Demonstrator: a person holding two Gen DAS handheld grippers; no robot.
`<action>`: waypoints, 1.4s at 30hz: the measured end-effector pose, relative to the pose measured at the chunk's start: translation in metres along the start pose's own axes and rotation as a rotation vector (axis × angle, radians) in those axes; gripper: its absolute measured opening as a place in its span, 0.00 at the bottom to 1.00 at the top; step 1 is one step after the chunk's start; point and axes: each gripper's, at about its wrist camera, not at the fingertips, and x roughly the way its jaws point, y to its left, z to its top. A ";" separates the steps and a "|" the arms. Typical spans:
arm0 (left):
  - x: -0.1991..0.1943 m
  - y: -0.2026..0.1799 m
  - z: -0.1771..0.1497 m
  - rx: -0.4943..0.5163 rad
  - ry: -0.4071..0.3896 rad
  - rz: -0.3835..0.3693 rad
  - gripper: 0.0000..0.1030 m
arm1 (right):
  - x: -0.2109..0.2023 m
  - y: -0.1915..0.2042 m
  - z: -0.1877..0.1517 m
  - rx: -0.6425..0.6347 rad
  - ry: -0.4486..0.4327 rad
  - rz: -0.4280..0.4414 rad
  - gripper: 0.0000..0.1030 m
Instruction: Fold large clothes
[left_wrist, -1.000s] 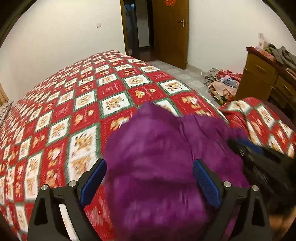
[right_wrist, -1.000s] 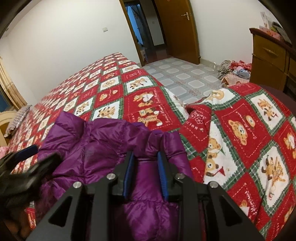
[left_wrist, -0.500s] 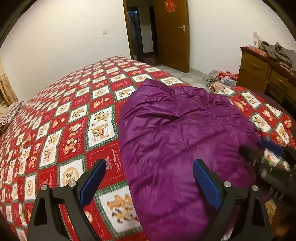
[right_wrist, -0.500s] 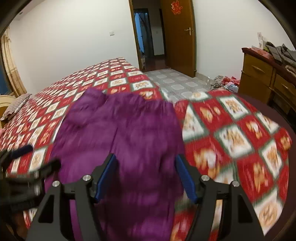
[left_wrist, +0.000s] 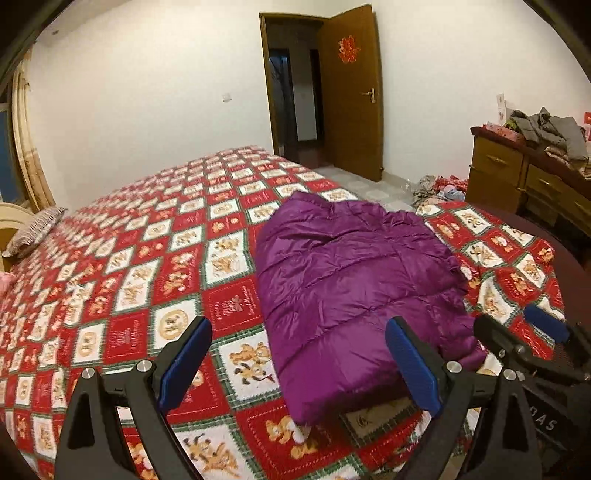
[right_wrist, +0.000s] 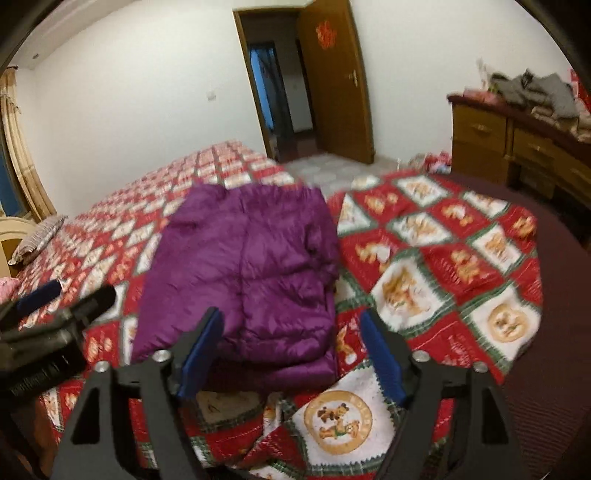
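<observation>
A purple puffer jacket (left_wrist: 354, 280) lies folded flat near the foot of the bed; it also shows in the right wrist view (right_wrist: 251, 269). My left gripper (left_wrist: 299, 365) is open and empty, hovering above the jacket's near edge. My right gripper (right_wrist: 291, 354) is open and empty, also above the near edge. The right gripper also shows in the left wrist view (left_wrist: 517, 332), and the left gripper in the right wrist view (right_wrist: 66, 299), each beside the jacket.
The bed has a red patchwork quilt (left_wrist: 147, 266) with bear patterns, rumpled at the corner (right_wrist: 443, 280). A striped pillow (left_wrist: 33, 232) lies far left. A wooden dresser (left_wrist: 524, 177) with piled clothes stands right. Clothes lie on the floor (left_wrist: 436, 184) near the open door (left_wrist: 351, 92).
Both grippers let go of the jacket and pulled back and up. The right gripper went from shut on the fabric to open. The jacket now lies flat on the bed.
</observation>
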 end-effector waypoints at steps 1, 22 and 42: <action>-0.008 0.001 0.000 0.002 -0.019 0.013 0.93 | -0.007 0.003 0.002 -0.006 -0.020 -0.002 0.87; -0.139 0.023 0.001 -0.085 -0.281 0.101 0.93 | -0.144 0.032 0.026 -0.016 -0.441 0.040 0.98; -0.181 0.018 0.005 -0.090 -0.382 0.100 0.93 | -0.175 0.028 0.028 -0.018 -0.572 0.013 1.00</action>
